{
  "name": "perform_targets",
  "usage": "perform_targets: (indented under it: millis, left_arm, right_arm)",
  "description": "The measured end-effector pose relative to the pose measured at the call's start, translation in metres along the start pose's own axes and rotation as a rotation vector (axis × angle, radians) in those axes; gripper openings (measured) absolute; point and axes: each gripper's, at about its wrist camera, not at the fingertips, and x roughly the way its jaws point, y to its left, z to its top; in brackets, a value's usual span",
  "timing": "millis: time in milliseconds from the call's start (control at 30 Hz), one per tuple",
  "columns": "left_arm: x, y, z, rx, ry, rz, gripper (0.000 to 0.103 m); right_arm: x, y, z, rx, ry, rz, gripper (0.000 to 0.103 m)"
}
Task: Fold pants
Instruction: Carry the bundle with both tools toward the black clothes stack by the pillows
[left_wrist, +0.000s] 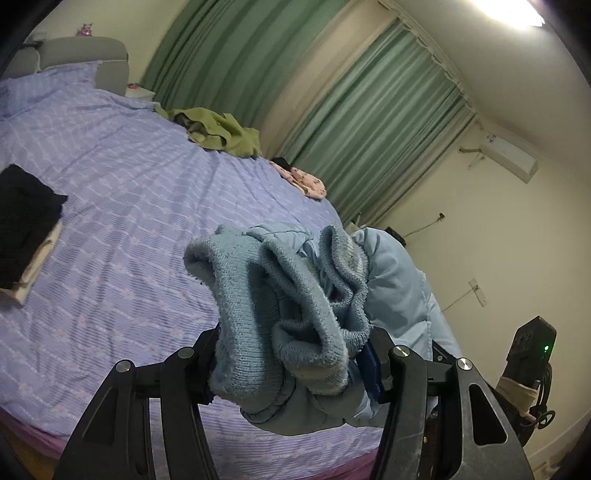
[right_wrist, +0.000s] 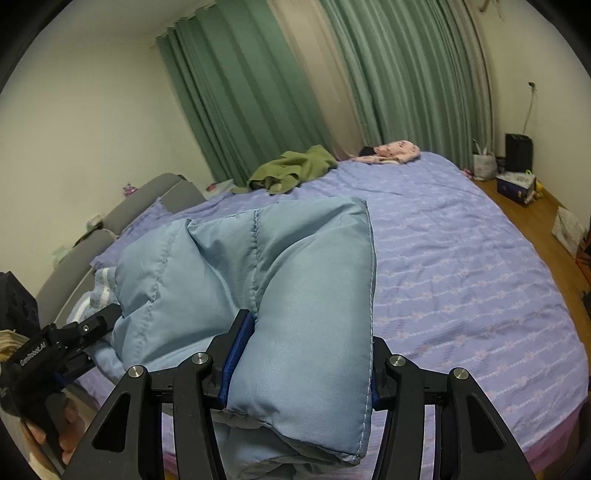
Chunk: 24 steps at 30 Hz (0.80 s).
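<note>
The light blue padded pants (right_wrist: 266, 280) are held up over the bed (right_wrist: 461, 280) between both grippers. My left gripper (left_wrist: 291, 354) is shut on the bunched knit waistband (left_wrist: 258, 295), with the quilted fabric hanging behind it. My right gripper (right_wrist: 299, 354) is shut on a thick folded stack of the quilted legs. The left gripper also shows in the right wrist view (right_wrist: 85, 332), at the lower left, clamped on the pants' striped knit edge. The right gripper's body shows at the far right of the left wrist view (left_wrist: 532, 347).
The purple patterned sheet (left_wrist: 129, 206) covers the bed. A folded black and cream pile (left_wrist: 26, 229) lies at its left. An olive green garment (left_wrist: 221, 129) and a pink garment (left_wrist: 306, 181) lie at the far edge by green curtains (left_wrist: 351, 110). Boxes and bags (right_wrist: 517, 177) stand on the wood floor.
</note>
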Motion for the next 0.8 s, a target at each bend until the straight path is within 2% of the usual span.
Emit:
perform_targets:
  millis: [167, 367, 633, 800]
  left_arm:
    - [-0.028, 0.020, 0.007, -0.011, -0.048, 0.012, 0.057]
    - [-0.059, 0.065, 0.028, -0.016, -0.085, 0.005, 0.057]
    - [-0.093, 0.148, 0.073, 0.035, -0.014, -0.009, 0.057]
    - [-0.109, 0.192, 0.082, -0.004, -0.006, 0.017, 0.057]
  right_arm:
    - [0.002, 0.029, 0.000, -0.030, -0.006, 0.043, 0.051]
    - [0.011, 0.085, 0.004, -0.079, -0.013, 0.064, 0.051]
    - [0.038, 0.174, -0.023, -0.015, -0.023, 0.029, 0.051]
    - [0.061, 0.213, -0.031, -0.019, 0.006, 0.034, 0.051]
